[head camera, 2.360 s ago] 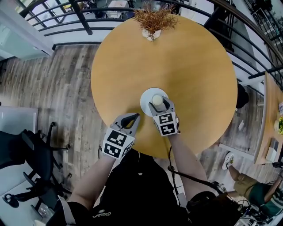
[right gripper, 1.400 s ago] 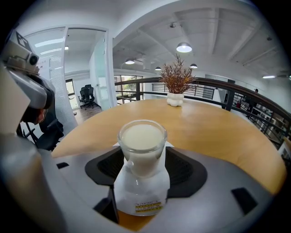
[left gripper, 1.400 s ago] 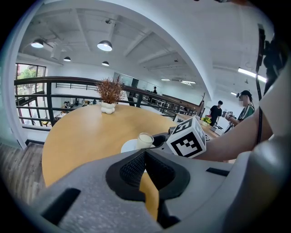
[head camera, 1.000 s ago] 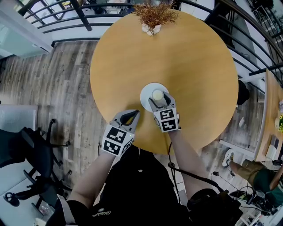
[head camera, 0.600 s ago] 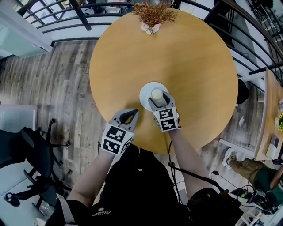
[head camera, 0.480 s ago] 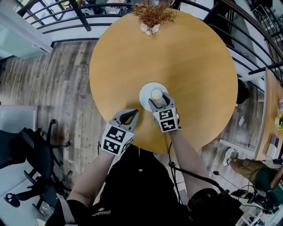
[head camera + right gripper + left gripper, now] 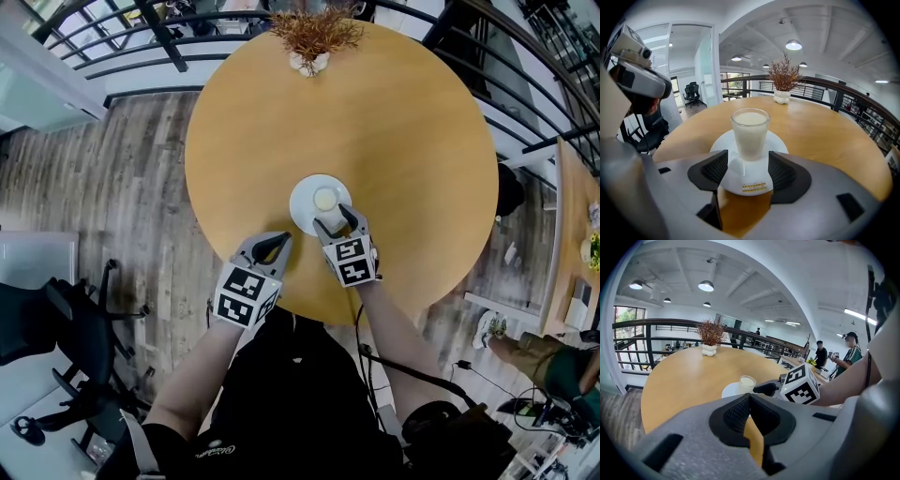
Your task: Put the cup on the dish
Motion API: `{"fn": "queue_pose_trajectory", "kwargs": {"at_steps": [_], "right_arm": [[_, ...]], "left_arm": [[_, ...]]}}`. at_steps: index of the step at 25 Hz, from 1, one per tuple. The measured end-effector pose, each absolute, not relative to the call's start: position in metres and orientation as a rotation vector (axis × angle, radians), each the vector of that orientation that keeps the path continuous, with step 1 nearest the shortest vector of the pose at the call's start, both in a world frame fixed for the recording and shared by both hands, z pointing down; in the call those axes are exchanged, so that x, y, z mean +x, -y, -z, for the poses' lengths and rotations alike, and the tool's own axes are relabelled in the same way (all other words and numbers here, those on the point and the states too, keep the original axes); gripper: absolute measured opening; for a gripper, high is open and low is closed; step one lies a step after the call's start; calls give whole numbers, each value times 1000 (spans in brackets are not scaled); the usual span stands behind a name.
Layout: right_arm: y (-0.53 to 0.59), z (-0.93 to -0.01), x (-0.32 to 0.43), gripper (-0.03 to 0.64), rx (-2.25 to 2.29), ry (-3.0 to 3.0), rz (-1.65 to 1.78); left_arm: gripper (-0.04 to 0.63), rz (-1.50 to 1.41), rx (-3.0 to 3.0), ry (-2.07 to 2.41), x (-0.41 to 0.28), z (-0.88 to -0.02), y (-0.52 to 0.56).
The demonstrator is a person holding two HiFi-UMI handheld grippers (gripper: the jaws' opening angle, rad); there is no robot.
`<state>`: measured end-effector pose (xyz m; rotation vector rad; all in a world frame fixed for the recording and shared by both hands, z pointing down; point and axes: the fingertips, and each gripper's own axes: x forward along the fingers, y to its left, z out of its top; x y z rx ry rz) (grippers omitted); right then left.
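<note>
Right gripper (image 7: 748, 171) jaws are apart with nothing clamped; the near rim of the dish (image 7: 778, 141) lies in the gap between the pads. The cup (image 7: 750, 133) stands upright on the dish just past the jaw tips, clear of both, and is full of white liquid. In the head view the right gripper (image 7: 338, 225) sits at the near-right edge of the dish (image 7: 300, 202), with the cup (image 7: 325, 199) about at the dish's centre.

Left gripper (image 7: 749, 400) jaws are together and hold nothing; only a thin wedge of tabletop shows below the pads. In the head view the left gripper (image 7: 266, 249) is at the near edge of the table (image 7: 412, 141), left of the right gripper and apart from the dish.

The table is round and wood-coloured. A dried plant (image 7: 313, 36) in a white pot stands at its far edge, beside a dark railing (image 7: 141, 56).
</note>
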<state>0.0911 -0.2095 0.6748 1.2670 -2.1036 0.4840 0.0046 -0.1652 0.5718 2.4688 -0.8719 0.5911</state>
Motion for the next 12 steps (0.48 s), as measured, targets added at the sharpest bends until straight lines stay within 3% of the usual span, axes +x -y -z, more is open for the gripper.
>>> {"fn": "queue_pose_trajectory", "kwargs": {"at_steps": [12], "right_arm": [[189, -621, 105, 264, 1381, 2195, -514]], "left_arm": [[-6, -539, 2510, 882, 15, -549, 172]]}}
